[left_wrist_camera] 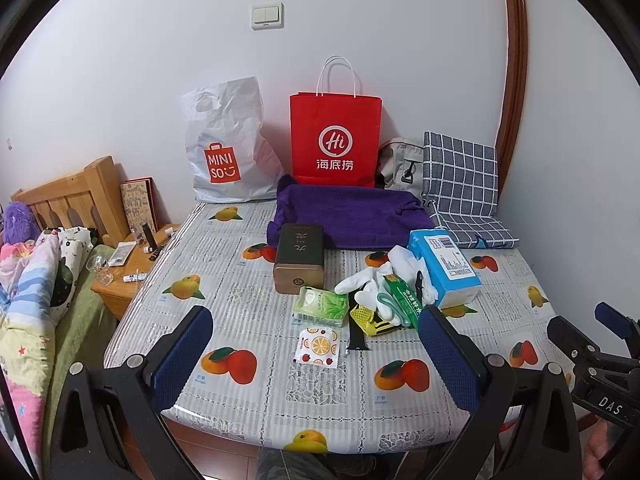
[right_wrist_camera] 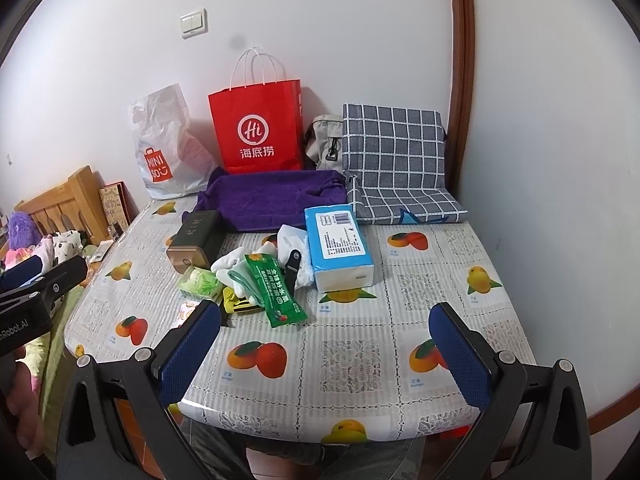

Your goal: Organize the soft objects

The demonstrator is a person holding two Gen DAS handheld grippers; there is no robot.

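Note:
A purple towel (left_wrist_camera: 352, 216) (right_wrist_camera: 272, 198) lies at the back of the table. In front of it is a pile: white gloves (left_wrist_camera: 372, 280) (right_wrist_camera: 230, 264), a blue tissue pack (left_wrist_camera: 448, 266) (right_wrist_camera: 340, 246), a green snack packet (left_wrist_camera: 404, 300) (right_wrist_camera: 276, 294), a green wipes pack (left_wrist_camera: 320, 306) (right_wrist_camera: 200, 282) and a yellow item (left_wrist_camera: 366, 316). A checked cushion (left_wrist_camera: 464, 184) (right_wrist_camera: 396, 164) leans at the back right. My left gripper (left_wrist_camera: 316, 360) and right gripper (right_wrist_camera: 324, 356) are open and empty above the table's near edge, short of the pile.
A red paper bag (left_wrist_camera: 336, 140) (right_wrist_camera: 260, 128), a white MINISO bag (left_wrist_camera: 228, 156) and a grey bag (left_wrist_camera: 402, 164) stand against the wall. A dark tin (left_wrist_camera: 300, 258) (right_wrist_camera: 196, 242), a black strap (left_wrist_camera: 354, 332) and a fruit-print sachet (left_wrist_camera: 318, 346) lie on the table (left_wrist_camera: 280, 392). A bed and nightstand (left_wrist_camera: 132, 264) are at left.

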